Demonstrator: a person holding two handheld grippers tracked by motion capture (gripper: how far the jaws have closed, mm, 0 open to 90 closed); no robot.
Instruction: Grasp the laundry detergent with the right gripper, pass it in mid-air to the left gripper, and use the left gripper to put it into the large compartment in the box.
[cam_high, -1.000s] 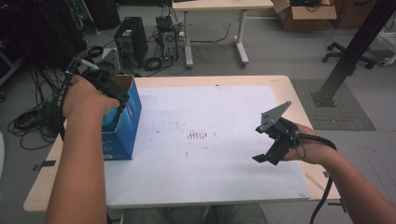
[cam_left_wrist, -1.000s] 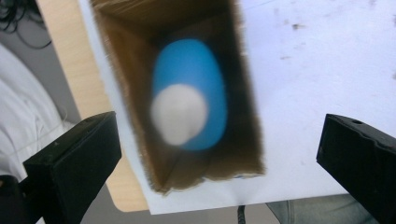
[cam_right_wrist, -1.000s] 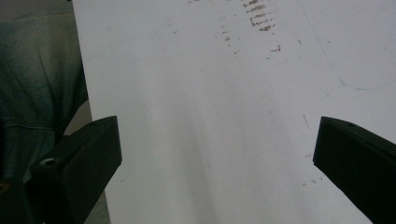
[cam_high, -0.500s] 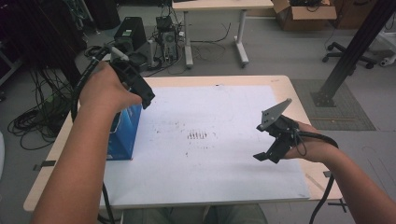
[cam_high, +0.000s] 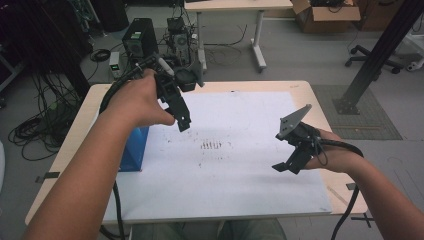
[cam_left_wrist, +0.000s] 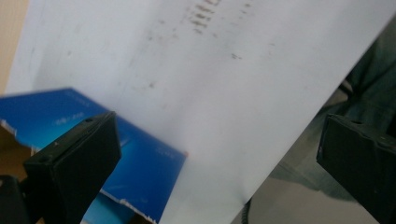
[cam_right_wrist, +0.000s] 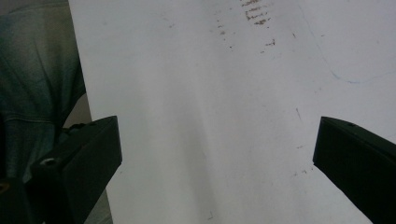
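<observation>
the blue box (cam_high: 134, 149) is seen at the left of the frame on the white sheet (cam_high: 225, 165), partly hidden by the forearm. the left gripper (cam_high: 184, 123) has been lifted off it since a second ago and now hangs above, jaws apart and empty — the box appears released. the right gripper (cam_high: 287, 167) is held low at the right, unchanged, jaws apart.

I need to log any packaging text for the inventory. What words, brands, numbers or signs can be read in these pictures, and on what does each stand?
Nothing can be read.
Blue box: pale print on its side, too blurred to read.
White sheet: a row of short dark marks, smudges rather than letters.
Cardboard box on the floor behind: no legible label.
</observation>
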